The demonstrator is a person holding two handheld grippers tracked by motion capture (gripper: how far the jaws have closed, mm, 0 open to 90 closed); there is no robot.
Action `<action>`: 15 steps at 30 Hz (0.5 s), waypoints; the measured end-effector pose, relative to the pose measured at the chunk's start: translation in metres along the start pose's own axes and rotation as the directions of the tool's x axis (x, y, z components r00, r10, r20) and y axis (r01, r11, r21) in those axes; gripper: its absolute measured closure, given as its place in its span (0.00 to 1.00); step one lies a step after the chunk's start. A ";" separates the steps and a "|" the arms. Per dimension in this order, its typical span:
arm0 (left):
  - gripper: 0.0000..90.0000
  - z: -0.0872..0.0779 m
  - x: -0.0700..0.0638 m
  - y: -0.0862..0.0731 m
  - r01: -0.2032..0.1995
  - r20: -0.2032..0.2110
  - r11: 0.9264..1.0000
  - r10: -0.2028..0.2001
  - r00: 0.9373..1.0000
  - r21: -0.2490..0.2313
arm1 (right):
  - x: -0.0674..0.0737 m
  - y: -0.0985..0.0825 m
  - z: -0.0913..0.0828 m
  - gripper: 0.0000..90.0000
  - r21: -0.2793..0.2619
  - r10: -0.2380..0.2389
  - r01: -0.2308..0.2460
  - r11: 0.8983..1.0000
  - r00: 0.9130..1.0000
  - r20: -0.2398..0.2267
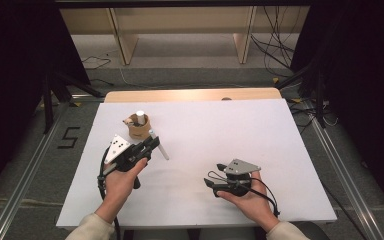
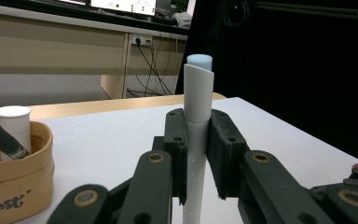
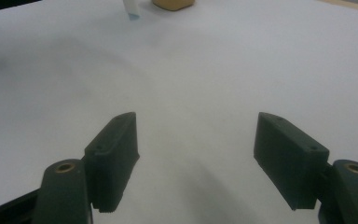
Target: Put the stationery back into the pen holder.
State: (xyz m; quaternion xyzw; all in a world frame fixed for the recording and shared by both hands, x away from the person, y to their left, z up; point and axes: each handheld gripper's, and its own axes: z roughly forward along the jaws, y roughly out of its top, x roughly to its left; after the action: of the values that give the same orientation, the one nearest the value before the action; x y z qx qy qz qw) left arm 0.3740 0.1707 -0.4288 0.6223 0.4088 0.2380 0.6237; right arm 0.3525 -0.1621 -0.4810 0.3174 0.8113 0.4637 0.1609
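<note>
- High view: the left gripper [image 1: 147,145] is clamped on a white marker [image 1: 159,145], which lies slanted over the white table [image 1: 220,130] just beside a tan cup [image 1: 139,128]; a white-capped tube stands in that cup.
- High view: the right gripper [image 1: 216,175] hangs low over the table, well apart from the marker, with its jaws spread.
- Left gripper view: the marker [image 2: 197,107] stands between the pads, its pale blue end past them. The cup [image 2: 16,182] also holds a dark, grey-tipped pen, and dark lettering shows on its wall.
- Right gripper view: the jaws stand wide with bare table between them; the marker's tip [image 3: 131,9] and the cup's base [image 3: 173,3] sit at the top edge.
</note>
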 end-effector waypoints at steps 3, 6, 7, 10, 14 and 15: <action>0.87 0.000 0.001 0.001 -0.001 -0.004 1.000 0.001 1.000 -0.005 | -0.002 -0.002 -0.002 0.33 0.010 0.001 -0.001 1.000 1.000 -0.005; 0.87 0.001 0.002 0.002 -0.003 -0.009 1.000 0.003 1.000 -0.008 | -0.003 -0.004 -0.005 0.33 0.018 -0.002 0.002 1.000 1.000 -0.011; 0.87 0.001 0.003 0.002 -0.006 -0.010 1.000 0.006 1.000 -0.008 | -0.004 -0.005 -0.005 0.33 0.022 -0.005 0.006 1.000 1.000 -0.015; 0.87 0.001 0.004 0.003 -0.010 -0.013 1.000 0.010 1.000 -0.006 | -0.006 -0.007 -0.008 0.33 0.032 -0.007 0.007 0.999 1.000 -0.016; 0.87 0.001 0.006 0.006 -0.016 -0.025 1.000 0.016 1.000 -0.016 | -0.008 -0.010 -0.013 0.32 0.037 -0.005 0.005 0.999 1.000 -0.010; 0.87 0.001 0.007 0.007 -0.019 -0.027 1.000 0.019 0.999 -0.017 | -0.009 -0.010 -0.014 0.32 0.035 -0.005 0.006 0.999 1.000 -0.008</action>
State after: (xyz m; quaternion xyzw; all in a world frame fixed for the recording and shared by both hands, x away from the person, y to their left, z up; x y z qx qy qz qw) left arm 0.3801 0.1760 -0.4237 0.6175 0.4093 0.2557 0.6211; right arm 0.3477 -0.1811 -0.4828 0.3161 0.8208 0.4503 0.1535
